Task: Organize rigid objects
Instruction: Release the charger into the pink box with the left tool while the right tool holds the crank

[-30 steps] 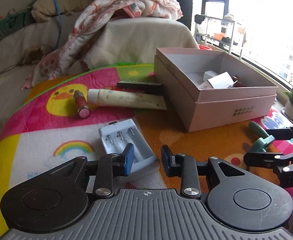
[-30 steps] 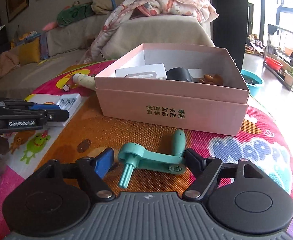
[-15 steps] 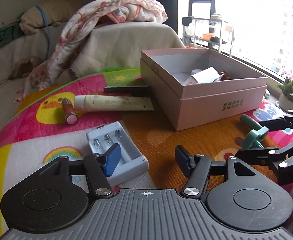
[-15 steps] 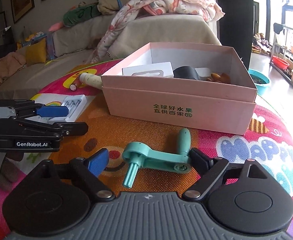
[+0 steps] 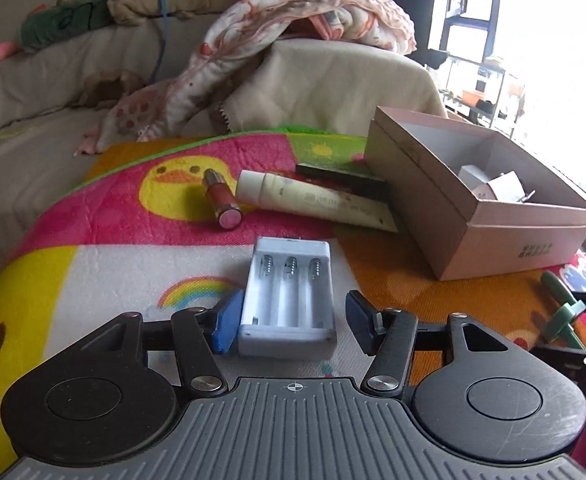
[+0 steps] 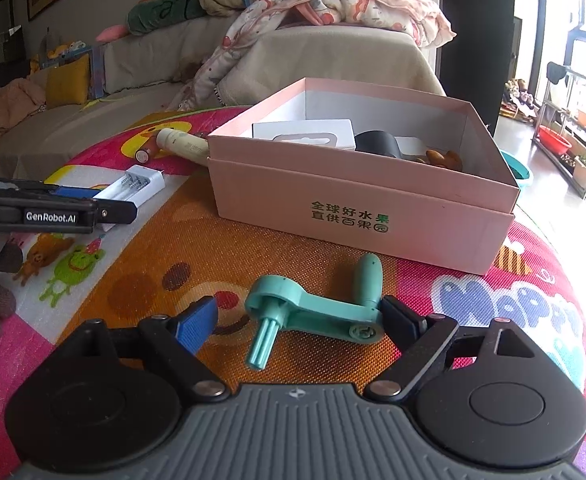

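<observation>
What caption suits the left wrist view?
Closing left gripper straddles a white battery holder on a cartoon mat, pink box beyond.

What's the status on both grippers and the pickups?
Left gripper closing, fingers astride battery holder, not yet clamped. Right gripper open around teal crank handle, not gripping. Pink box just beyond, path clear.

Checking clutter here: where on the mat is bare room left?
Free: the orange patch between the battery holder, pink box and green crank. Crowded: behind the holder, where lipstick, cream tube and a dark case bunch.
</observation>
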`<state>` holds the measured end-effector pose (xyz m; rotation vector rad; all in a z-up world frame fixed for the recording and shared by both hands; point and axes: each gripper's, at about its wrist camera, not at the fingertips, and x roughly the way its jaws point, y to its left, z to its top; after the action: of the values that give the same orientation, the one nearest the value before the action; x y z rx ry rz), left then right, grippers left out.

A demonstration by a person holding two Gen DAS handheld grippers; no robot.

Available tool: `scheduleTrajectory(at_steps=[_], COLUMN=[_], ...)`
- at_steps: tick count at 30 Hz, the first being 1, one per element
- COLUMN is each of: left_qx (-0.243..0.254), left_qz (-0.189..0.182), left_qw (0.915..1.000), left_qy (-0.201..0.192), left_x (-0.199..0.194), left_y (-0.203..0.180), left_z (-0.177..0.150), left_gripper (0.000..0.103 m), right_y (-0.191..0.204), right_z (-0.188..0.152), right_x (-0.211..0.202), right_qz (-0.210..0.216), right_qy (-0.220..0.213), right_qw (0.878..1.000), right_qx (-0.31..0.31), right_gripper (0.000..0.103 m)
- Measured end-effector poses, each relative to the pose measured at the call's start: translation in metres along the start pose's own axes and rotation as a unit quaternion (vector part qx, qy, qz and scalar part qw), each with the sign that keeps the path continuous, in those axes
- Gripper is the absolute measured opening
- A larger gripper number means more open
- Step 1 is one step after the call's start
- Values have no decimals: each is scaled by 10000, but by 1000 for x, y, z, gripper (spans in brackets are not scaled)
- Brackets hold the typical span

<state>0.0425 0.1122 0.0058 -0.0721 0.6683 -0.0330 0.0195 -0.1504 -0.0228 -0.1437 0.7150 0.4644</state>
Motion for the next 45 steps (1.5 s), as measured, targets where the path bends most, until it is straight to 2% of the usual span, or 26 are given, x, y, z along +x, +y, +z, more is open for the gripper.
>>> scheduleTrajectory(at_steps=[3, 4, 6, 7, 9, 11, 14, 17, 19, 21, 23, 26, 30, 33, 37, 40, 42, 45], left_qx=[155, 239, 470, 570, 499, 415, 384, 423, 602, 800, 960, 1096, 1143, 1329, 1206, 1136, 1188, 822], left_qz=[52, 68, 139, 132, 33, -15, -162, -347, -487, -637, -828, -1069, -1380, -1339, -1515, -1564, -1675, -1754], left_qw=[9999, 9997, 9987, 9982, 9987, 9991, 9991, 9985, 9970, 9948, 9919, 9881, 9815, 9741, 9661, 9622, 9633, 9774], left_qy=[17, 54, 105, 118, 123, 55, -17, -40, -22, 7, 33, -110, -678, -1246, -1708, -1917, -1730, -849], left_x=[9, 11, 11, 10, 7, 2, -6, -17, -28, -41, -55, -77, -101, -110, -98, -80, -54, 6], left_y=[-5, -9, -16, -17, -15, -12, -13, -19, -29, -40, -50, -62, -73, -88, -100, -109, -114, -114], left_z=[3, 4, 3, 3, 1, -2, -9, -16, -24, -33, -40, -40, -1, 47, 112, 143, 154, 145], left_gripper=[62, 66, 67, 66, 63, 53, 53, 53, 53, 53, 53, 53, 53, 53, 53, 53, 53, 53], right_y=[0, -1, -3, -4, -6, -1, 2, -5, -7, -6, -8, -6, -7, -12, -11, -11, -14, -18], right_z=[0, 0, 2, 3, 6, 7, 5, 4, 2, 0, -3, -11, -7, 7, 17, 16, 14, 8], right_x=[0, 0, 3, 4, 6, 8, 6, 0, -5, -12, -23, -53, -107, -146, -177, -178, -173, -159], right_qz=[-15, 12, 178, 260, 359, 292, 232, 216, 52, 6, 200, 263, 139, 66, -143, -272, -239, -303], right_qy=[14, 29, 116, 165, 266, 345, 278, 141, 48, 61, 91, -78, -652, -1223, -1891, -2026, -1905, -1681], right_qw=[10000, 10000, 9998, 9995, 9990, 9989, 9991, 9997, 10000, 10000, 9998, 9994, 9969, 9917, 9808, 9776, 9803, 9844], right_qx=[-17, -9, -31, -32, -15, -144, -217, -13, 46, -7, 13, -215, -424, -404, -452, -510, -463, -421], right_gripper=[89, 93, 99, 103, 103, 103, 103, 90, 70, 70, 70, 70, 70, 70, 70, 70, 70, 70])
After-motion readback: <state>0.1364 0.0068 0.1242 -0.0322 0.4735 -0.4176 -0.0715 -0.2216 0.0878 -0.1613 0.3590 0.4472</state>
